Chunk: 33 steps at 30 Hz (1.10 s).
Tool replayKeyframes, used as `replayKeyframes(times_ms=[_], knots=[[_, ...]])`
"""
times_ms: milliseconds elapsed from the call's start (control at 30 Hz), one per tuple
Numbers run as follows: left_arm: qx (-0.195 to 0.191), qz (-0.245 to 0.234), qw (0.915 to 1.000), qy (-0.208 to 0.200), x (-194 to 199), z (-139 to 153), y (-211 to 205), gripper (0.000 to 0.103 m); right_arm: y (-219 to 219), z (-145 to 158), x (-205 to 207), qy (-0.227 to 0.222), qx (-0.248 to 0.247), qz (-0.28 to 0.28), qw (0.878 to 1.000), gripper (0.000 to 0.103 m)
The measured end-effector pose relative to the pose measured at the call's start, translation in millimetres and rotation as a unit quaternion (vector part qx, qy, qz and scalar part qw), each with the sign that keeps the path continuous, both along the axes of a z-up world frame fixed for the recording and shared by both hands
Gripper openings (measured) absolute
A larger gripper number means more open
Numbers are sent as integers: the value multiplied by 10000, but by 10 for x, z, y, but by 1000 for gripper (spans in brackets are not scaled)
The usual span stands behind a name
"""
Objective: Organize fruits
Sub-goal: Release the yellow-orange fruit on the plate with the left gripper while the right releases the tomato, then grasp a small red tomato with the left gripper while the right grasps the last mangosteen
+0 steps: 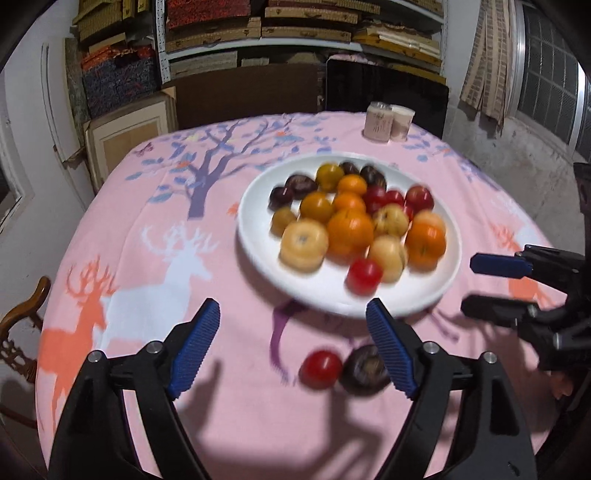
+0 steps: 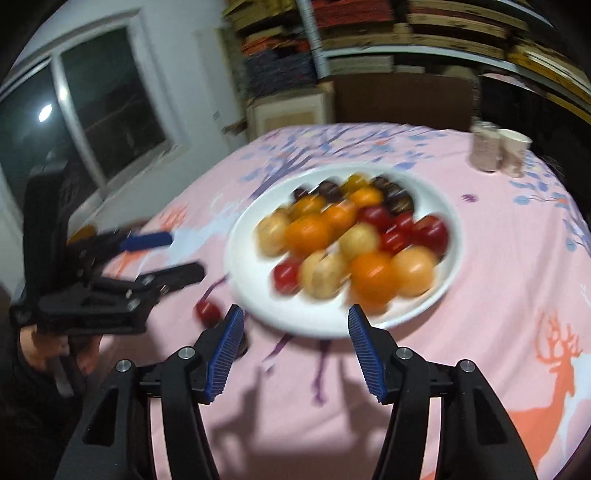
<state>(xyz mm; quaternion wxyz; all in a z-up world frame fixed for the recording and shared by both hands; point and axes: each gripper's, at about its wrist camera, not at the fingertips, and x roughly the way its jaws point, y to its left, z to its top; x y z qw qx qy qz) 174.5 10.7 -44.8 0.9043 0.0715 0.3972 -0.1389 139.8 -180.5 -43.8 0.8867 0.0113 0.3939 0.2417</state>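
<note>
Home storeroom, shelves point(image 1: 303, 33) stacked with boxes, deer-print tablecloth point(image 1: 155, 266), wooden chair point(image 1: 22, 325)

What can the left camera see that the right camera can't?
Only the left camera shows the dark plum lying whole on the cloth beside the red fruit, and a wooden chair. Only the right camera shows the window and the person's hand holding the left hand-held gripper. Both show the white plate of fruit, the pink tablecloth and two paper cups.
</note>
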Motion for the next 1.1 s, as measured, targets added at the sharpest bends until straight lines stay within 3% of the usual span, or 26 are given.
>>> replayKeyframes(times_ms=[200, 300, 467, 767, 933, 1000, 1033, 1100], knots=[[18, 311, 9989, 344, -226, -243, 291, 79, 654, -249, -187, -123, -832, 688, 9941, 59], [-53, 408, 9982, 439, -255, -285, 384, 79, 778, -332, -41, -14, -968, 545, 9938, 59], [-46, 414, 9981, 459, -258, -328, 399, 79, 824, -435, 91, 248, -750, 564, 9953, 43], [76, 58, 9992, 389, -259, -323, 109, 79, 326, -173, -240, -161, -139, 234, 9995, 43], [359, -83, 9990, 263, -189, -374, -161, 79, -177, -232, -339, -109, 252, -270, 9993, 43], [372, -100, 9987, 325, -133, -434, -211, 54, -315, -291, -335, 14, 422, -430, 9982, 43], [271, -179, 9981, 529, -85, -492, -228, 28, -362, -304, -330, 70, 532, -463, 9975, 43], [244, -195, 9985, 453, -106, -489, -226, 28, -416, -300, -330, 59, 640, -496, 9967, 43]])
